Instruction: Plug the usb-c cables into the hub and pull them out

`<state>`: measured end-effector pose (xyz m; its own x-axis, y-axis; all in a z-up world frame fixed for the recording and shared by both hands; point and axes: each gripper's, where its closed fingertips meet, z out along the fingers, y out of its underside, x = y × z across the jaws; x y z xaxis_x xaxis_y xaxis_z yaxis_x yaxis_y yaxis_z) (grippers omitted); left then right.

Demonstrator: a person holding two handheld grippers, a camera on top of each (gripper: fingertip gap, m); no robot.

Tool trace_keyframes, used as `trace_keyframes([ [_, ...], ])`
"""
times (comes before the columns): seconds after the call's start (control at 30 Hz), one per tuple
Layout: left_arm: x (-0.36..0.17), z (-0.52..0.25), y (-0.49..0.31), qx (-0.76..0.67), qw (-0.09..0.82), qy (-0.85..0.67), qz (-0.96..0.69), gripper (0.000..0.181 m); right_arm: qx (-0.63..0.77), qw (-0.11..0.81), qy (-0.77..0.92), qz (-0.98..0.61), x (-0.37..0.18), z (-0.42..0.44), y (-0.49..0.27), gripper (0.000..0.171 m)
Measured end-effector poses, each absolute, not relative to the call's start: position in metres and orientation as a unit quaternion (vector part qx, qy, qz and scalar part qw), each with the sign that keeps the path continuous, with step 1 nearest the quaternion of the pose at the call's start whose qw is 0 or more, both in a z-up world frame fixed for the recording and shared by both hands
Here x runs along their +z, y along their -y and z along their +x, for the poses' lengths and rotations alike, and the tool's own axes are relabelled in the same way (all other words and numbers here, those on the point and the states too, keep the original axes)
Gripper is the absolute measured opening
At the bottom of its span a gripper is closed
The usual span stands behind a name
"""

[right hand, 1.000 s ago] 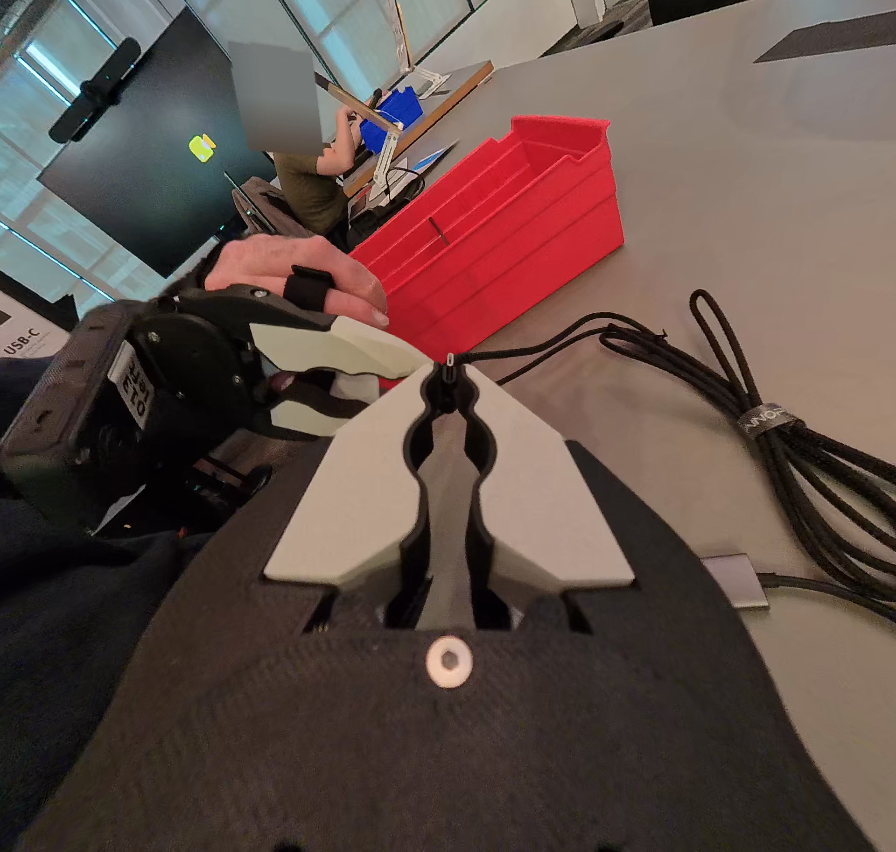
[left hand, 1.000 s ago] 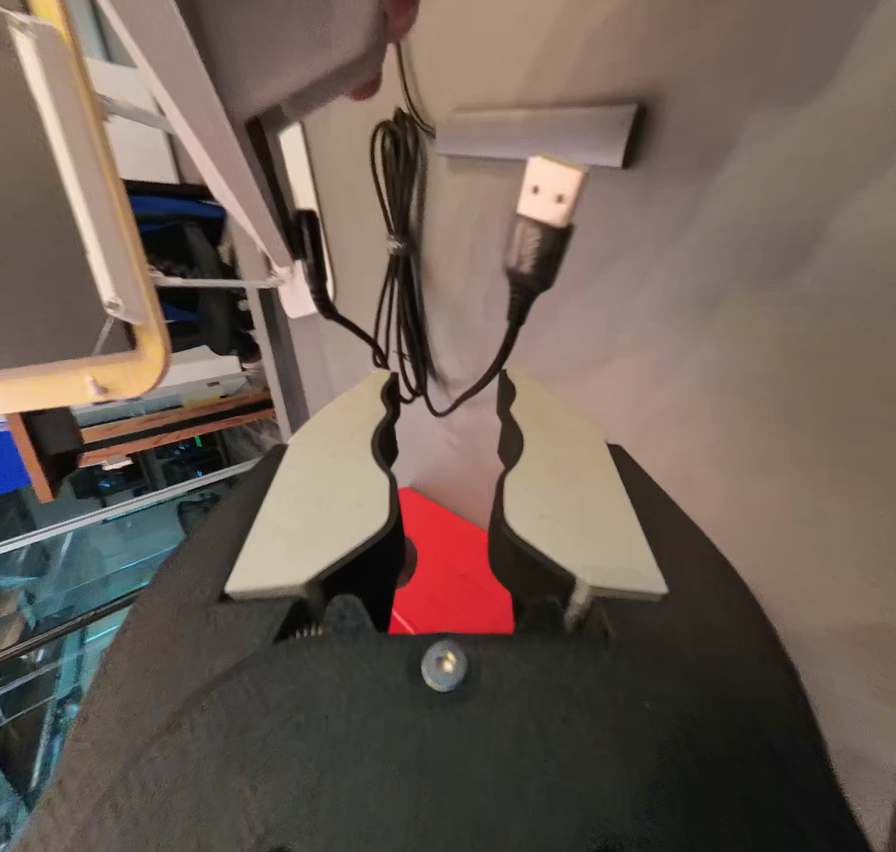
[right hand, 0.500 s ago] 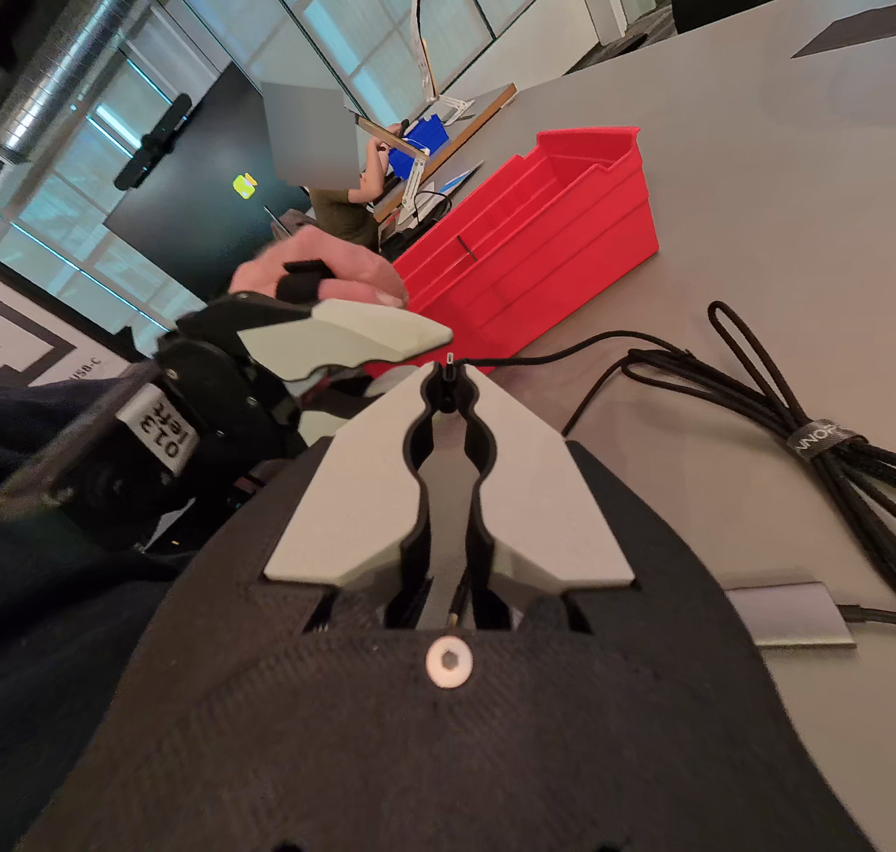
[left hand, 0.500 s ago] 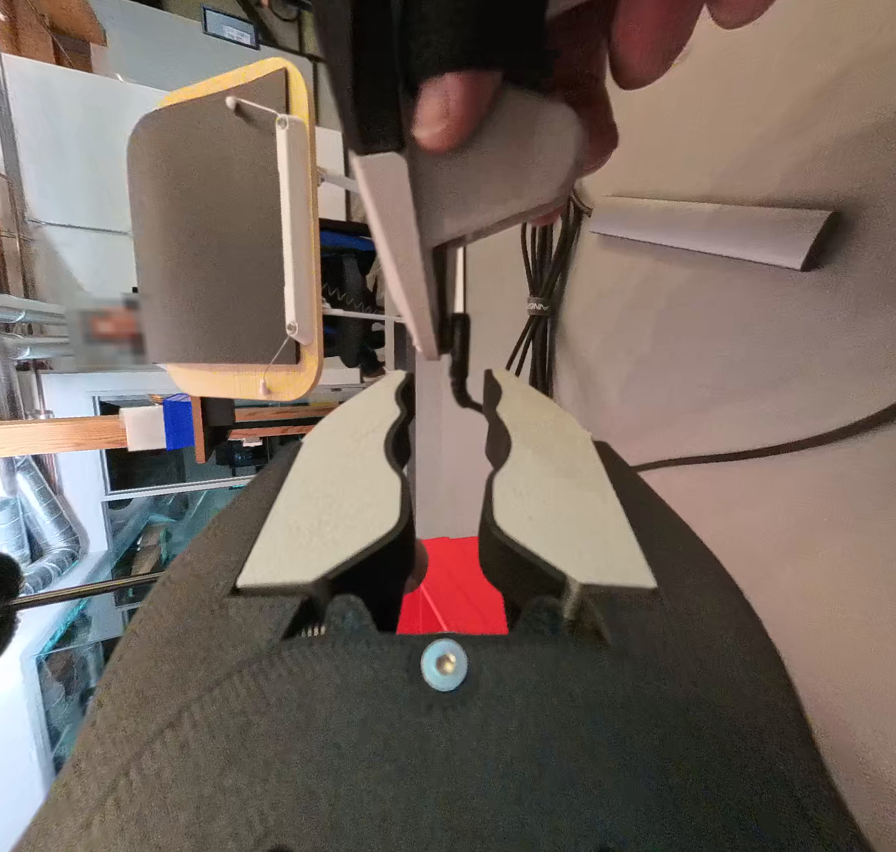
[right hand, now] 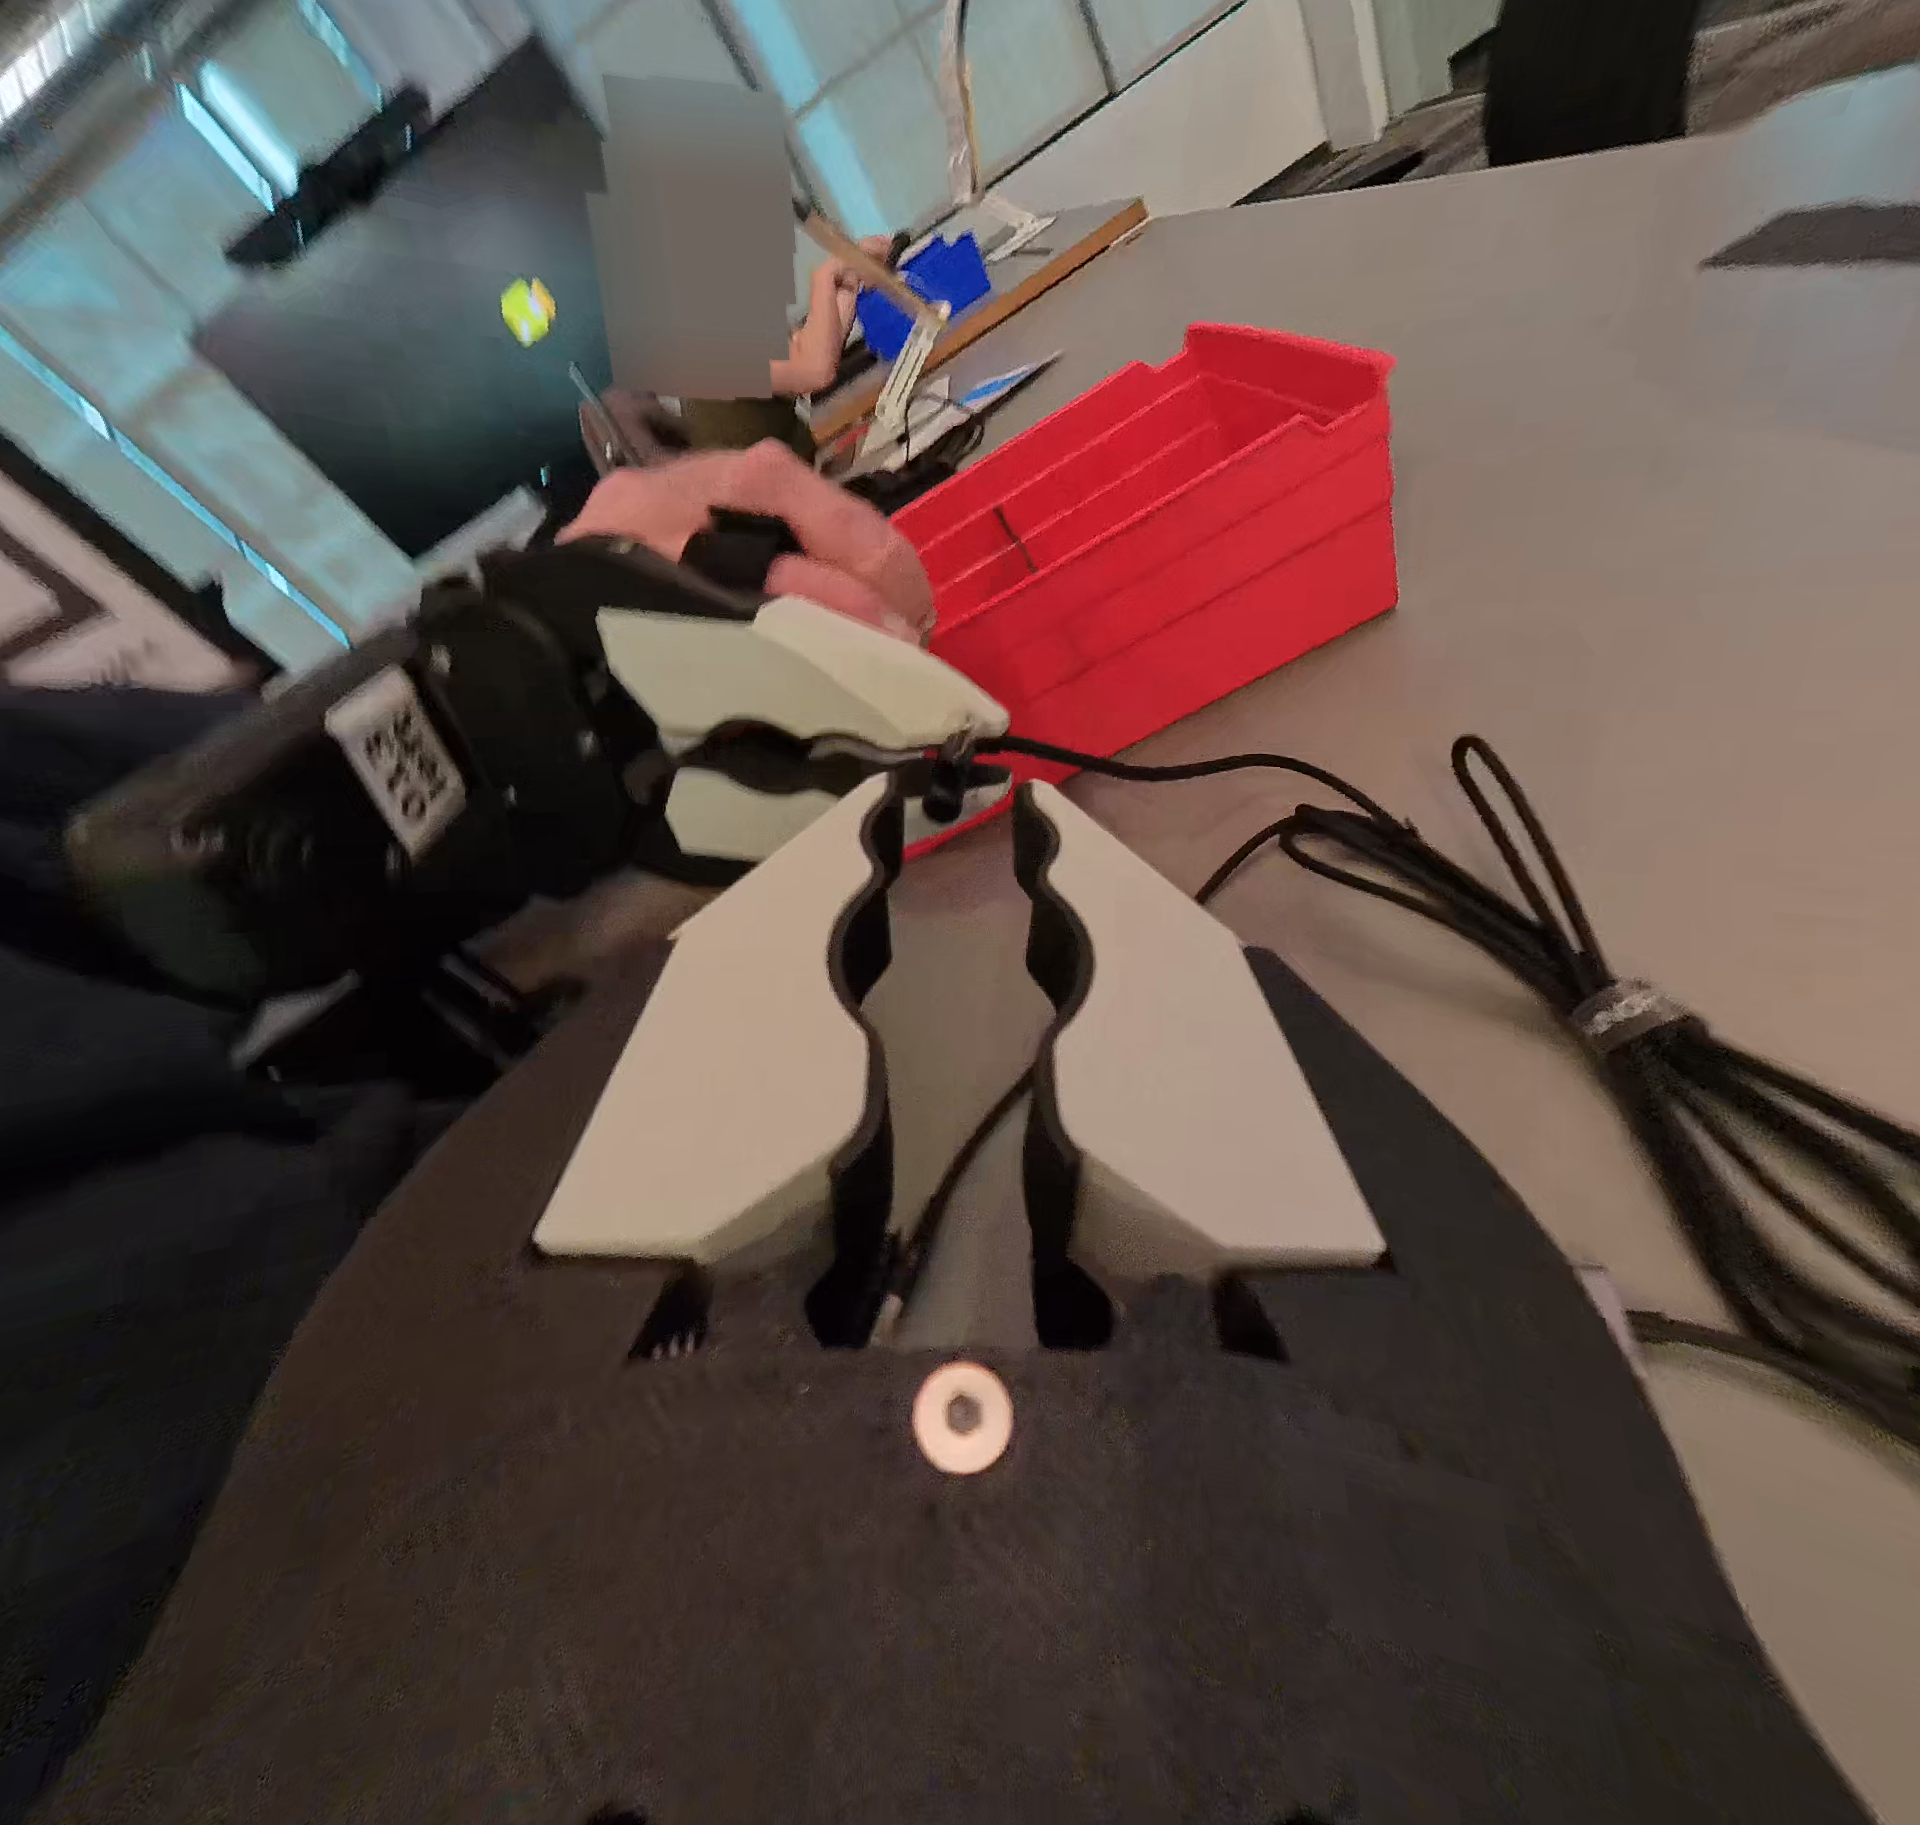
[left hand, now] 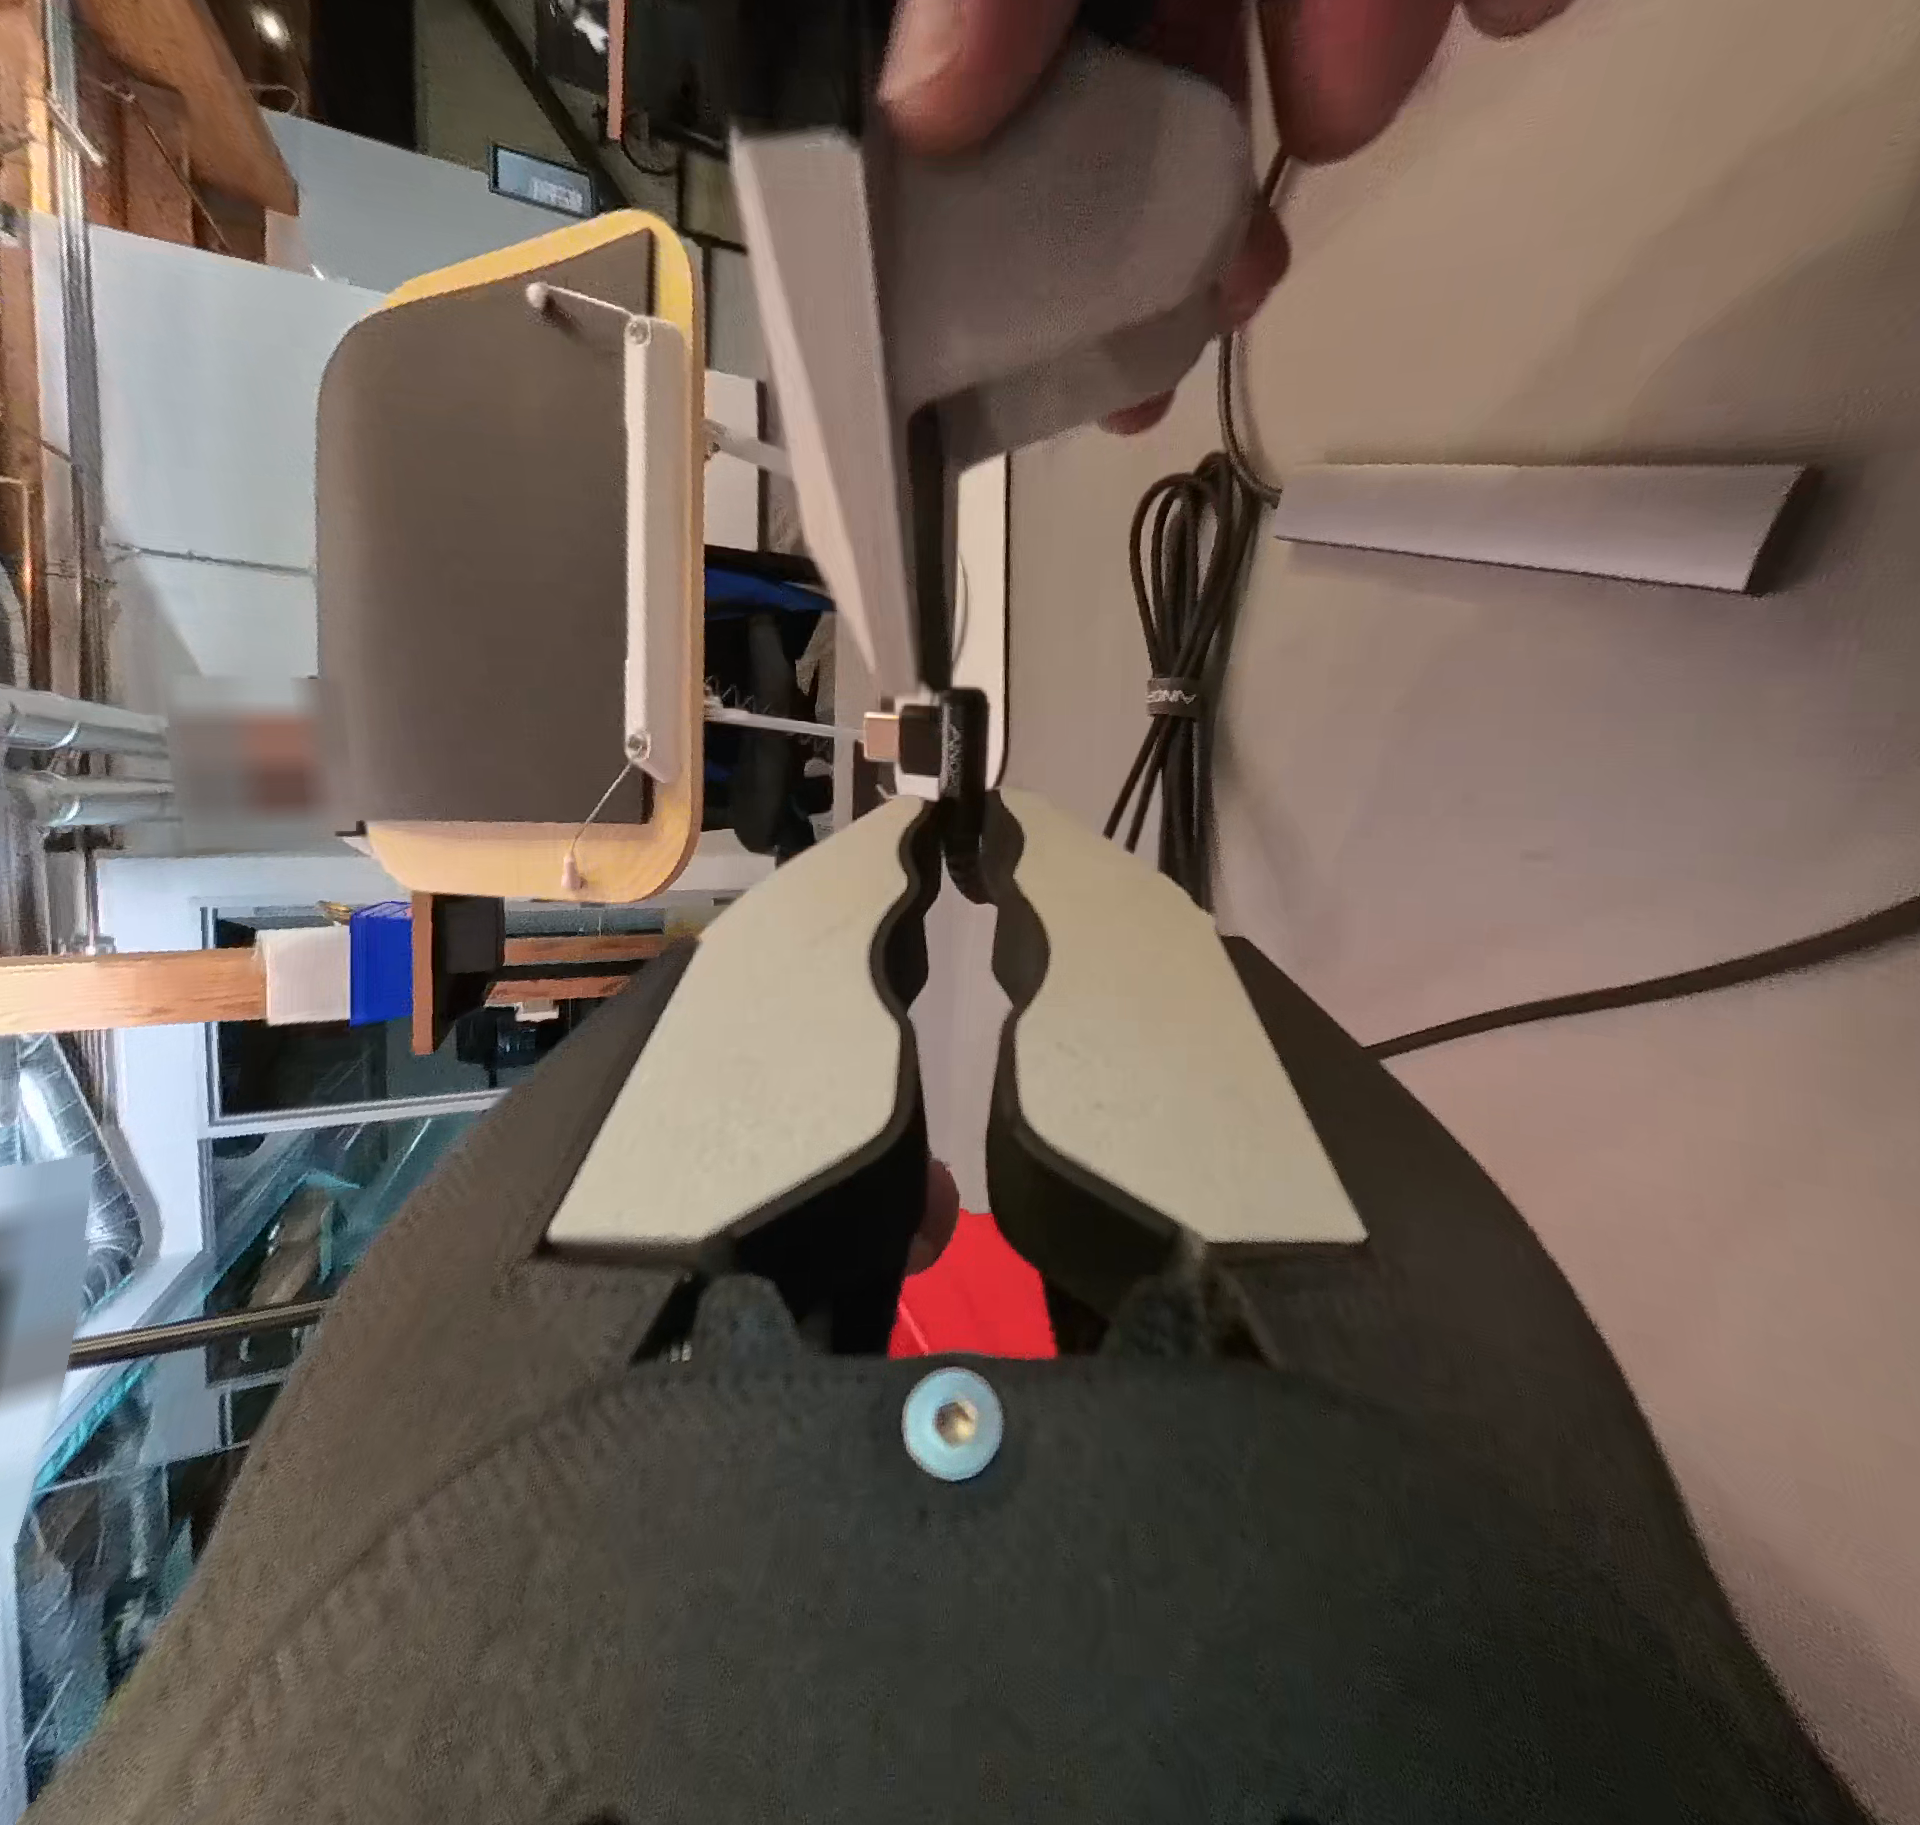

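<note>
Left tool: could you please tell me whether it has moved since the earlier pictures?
Yes: the left tool has edged rightward in front of the red bin, closing on the cable.

Grey hub at the right wrist view's right edge, mostly hidden behind the gripper body. Coiled black cable runs off that edge, motion-blurred.

Both wrist cameras look along their tongs (close), sharing the plug

red bin, black cable, grey hub
</note>
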<state>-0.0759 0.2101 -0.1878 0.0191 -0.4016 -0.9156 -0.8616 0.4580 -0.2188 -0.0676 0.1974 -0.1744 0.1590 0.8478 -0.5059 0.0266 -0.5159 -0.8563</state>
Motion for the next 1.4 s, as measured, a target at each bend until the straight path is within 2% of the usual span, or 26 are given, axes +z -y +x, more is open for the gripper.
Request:
trace_keyframes([
  [0.2, -0.188, -0.075, -0.191, 0.155, 0.5, -0.733, -0.434, 0.007, 0.43, 0.434, 0.517, -0.6, -0.166, -0.068, -0.176, 0.033],
  [0.3, -0.186, -0.072, -0.182, 0.129, 0.489, -0.752, -0.422, 0.007, 0.373, 0.444, 0.587, -0.565, -0.167, -0.075, -0.166, 0.035],
  [0.5, -0.187, -0.072, -0.173, 0.098, 0.466, -0.777, -0.411, 0.007, 0.327, 0.452, 0.64, -0.528, -0.17, -0.08, -0.162, 0.012],
  [0.67, -0.191, -0.075, -0.168, 0.081, 0.442, -0.793, -0.411, 0.007, 0.3, 0.44, 0.681, -0.503, -0.175, -0.078, -0.154, 0.021],
  [1.03, -0.192, -0.079, -0.159, 0.053, 0.408, -0.817, -0.404, 0.007, 0.245, 0.436, 0.747, -0.439, -0.182, -0.077, -0.146, 0.021],
  [1.23, -0.189, -0.078, -0.156, 0.027, 0.402, -0.819, -0.408, 0.007, 0.11, 0.48, 0.776, -0.393, -0.18, -0.077, -0.153, 0.009],
  [1.4, -0.188, -0.078, -0.157, 0.012, 0.402, -0.815, -0.418, 0.007, 0.069, 0.512, 0.766, -0.384, -0.177, -0.077, -0.156, 0.008],
])
